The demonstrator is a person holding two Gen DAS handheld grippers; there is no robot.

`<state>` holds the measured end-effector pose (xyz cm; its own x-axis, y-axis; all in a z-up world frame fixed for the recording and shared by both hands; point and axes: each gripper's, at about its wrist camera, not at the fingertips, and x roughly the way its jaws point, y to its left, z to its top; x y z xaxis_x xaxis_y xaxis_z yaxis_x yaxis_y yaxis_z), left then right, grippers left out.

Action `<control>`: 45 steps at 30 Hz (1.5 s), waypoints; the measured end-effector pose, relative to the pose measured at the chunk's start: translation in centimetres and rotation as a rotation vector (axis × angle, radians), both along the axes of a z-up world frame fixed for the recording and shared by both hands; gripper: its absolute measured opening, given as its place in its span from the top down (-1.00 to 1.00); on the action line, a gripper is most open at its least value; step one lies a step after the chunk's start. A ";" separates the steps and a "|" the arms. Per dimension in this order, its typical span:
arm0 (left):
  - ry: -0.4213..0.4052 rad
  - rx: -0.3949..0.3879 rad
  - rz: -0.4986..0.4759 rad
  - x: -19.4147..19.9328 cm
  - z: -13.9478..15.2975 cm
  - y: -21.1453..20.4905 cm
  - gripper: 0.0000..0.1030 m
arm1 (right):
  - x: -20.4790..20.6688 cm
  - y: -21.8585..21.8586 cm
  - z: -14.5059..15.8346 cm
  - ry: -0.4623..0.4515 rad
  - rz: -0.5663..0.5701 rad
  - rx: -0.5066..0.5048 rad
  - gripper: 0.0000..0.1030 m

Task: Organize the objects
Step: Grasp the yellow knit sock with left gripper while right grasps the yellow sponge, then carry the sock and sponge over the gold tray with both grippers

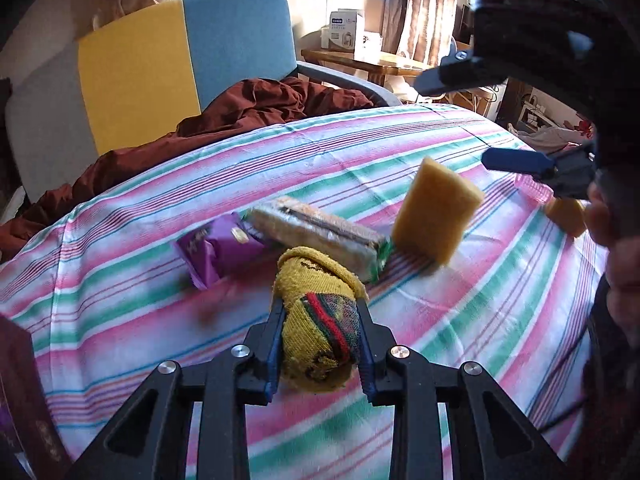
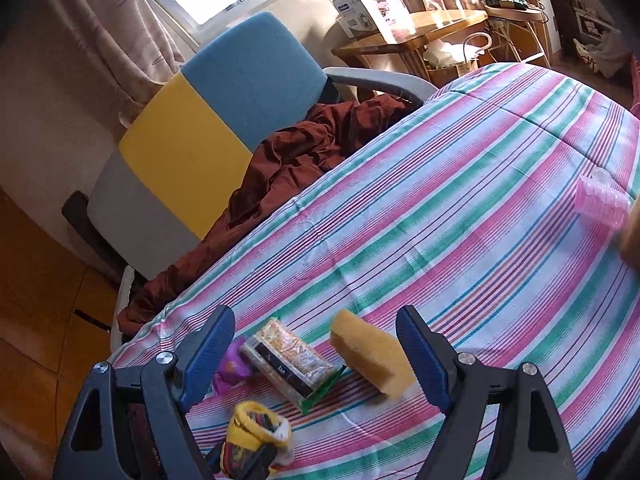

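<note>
My left gripper point(image 1: 320, 312) is clamped on the rolled yellow sock point(image 1: 318, 320), both blue pads pressing its sides just above the striped bedsheet point(image 1: 440, 320). The sock's long axis runs straight along my fingers, its folded yellow end pointing away from me toward the cracker pack point(image 1: 320, 236), its red-and-green banded part between the pads. That pack lies flat and slanted, one end touching the purple snack packet point(image 1: 212, 252), the other near the yellow sponge point(image 1: 436, 216), which stands tilted on an edge. My right gripper point(image 2: 316, 352) hangs wide with nothing between its pads, over the pack and sponge. A pink hair roller point(image 2: 600, 200) lies well apart at the right. Beyond the bed sits a chair point(image 1: 180, 68) with brown cloth point(image 1: 256, 108).
</note>
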<state>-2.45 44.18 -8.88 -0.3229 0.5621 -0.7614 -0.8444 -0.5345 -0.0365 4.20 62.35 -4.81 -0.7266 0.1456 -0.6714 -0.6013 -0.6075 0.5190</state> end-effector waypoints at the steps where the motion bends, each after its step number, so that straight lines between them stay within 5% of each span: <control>1: -0.009 0.002 0.015 0.4 -0.1 -1.3 0.40 | -0.2 -0.2 0.1 0.001 0.013 0.008 -0.63; 8: -0.092 0.051 0.121 0.8 -1.2 -6.3 0.39 | -1.2 -1.3 -0.3 -0.019 0.074 0.015 -0.63; 18: -0.132 0.084 0.135 -0.9 -2.6 -5.5 0.16 | 2.3 2.7 -1.5 -0.018 -0.163 -0.084 -0.63; 28: -0.091 0.070 0.137 -0.6 -2.9 -5.0 0.01 | -0.7 2.2 -4.0 -0.237 -0.093 -0.051 -0.64; 37: -0.052 0.061 0.136 -0.2 -3.1 -5.0 0.01 | -1.7 2.5 -5.5 -0.320 -0.070 -0.049 -0.64; 38: -0.052 0.062 0.136 -0.2 -3.1 -5.1 0.00 | -1.8 2.6 -5.7 -0.329 -0.067 -0.046 -0.61; 41: -0.053 0.060 0.134 -0.2 -3.1 -5.1 -0.01 | -2.1 2.4 -5.5 -0.302 -0.034 -0.053 -0.08; 45: -0.055 0.063 0.134 -0.2 -3.1 -5.0 -0.02 | -2.4 2.1 -5.1 -0.322 -0.012 -0.021 0.03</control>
<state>-2.69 39.18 -12.02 -0.3569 0.5637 -0.7449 -0.7612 -0.6377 -0.1178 1.79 64.40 -9.89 -0.4744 0.1361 -0.8697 -0.7436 -0.5908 0.3131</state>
